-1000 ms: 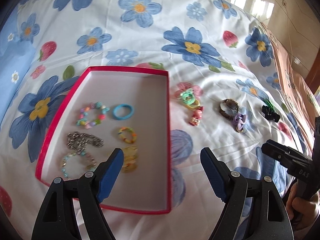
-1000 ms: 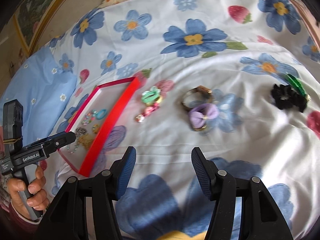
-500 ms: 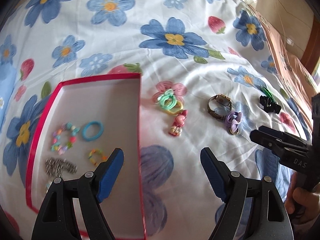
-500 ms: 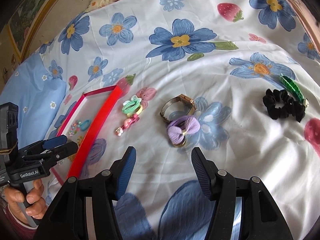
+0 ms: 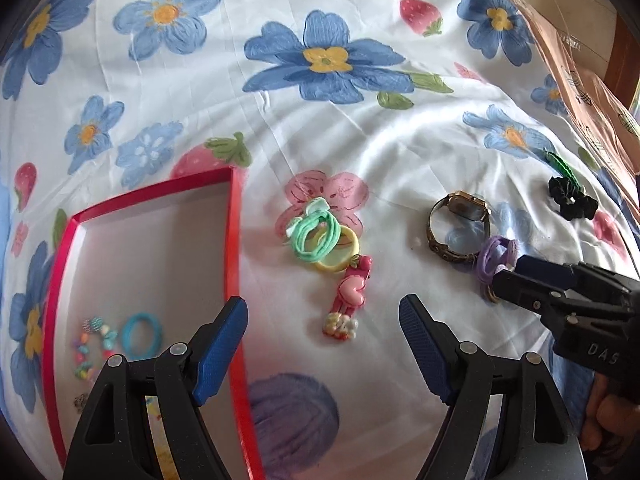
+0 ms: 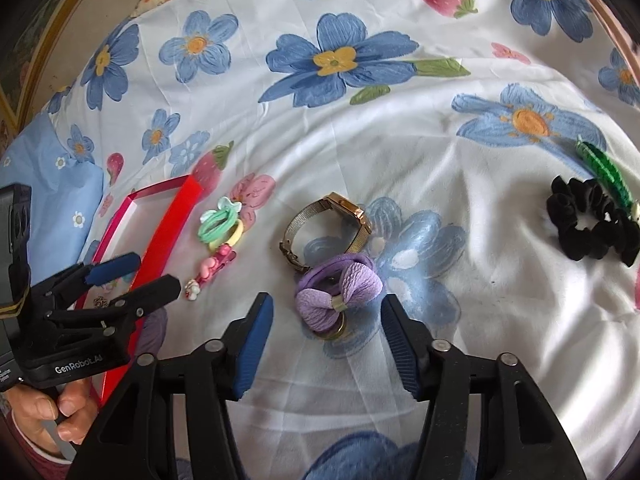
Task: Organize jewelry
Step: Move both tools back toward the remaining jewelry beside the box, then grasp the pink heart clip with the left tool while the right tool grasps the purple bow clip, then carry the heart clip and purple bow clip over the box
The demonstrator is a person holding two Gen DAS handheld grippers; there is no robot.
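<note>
A red box (image 5: 234,240) with a white floor lies on the flowered sheet and holds a blue ring (image 5: 140,333) and a bead bracelet (image 5: 92,346). My left gripper (image 5: 322,332) is open and empty, just short of a pink clip (image 5: 349,300) and green and yellow hair ties (image 5: 320,238). My right gripper (image 6: 326,328) is open, its fingers either side of a purple bow tie (image 6: 338,294) that lies next to a gold watch (image 6: 328,232). A black scrunchie (image 6: 592,222) and a green clip (image 6: 604,174) lie at the far right.
A blue pillow (image 6: 52,200) lies left of the red box (image 6: 168,220). A brown cardboard box (image 5: 580,64) stands along the bed's right edge. The sheet is wrinkled around the jewelry.
My left gripper has moved right, from over the box to the pink clip. My right gripper has moved forward to the purple bow tie. Both stay open.
</note>
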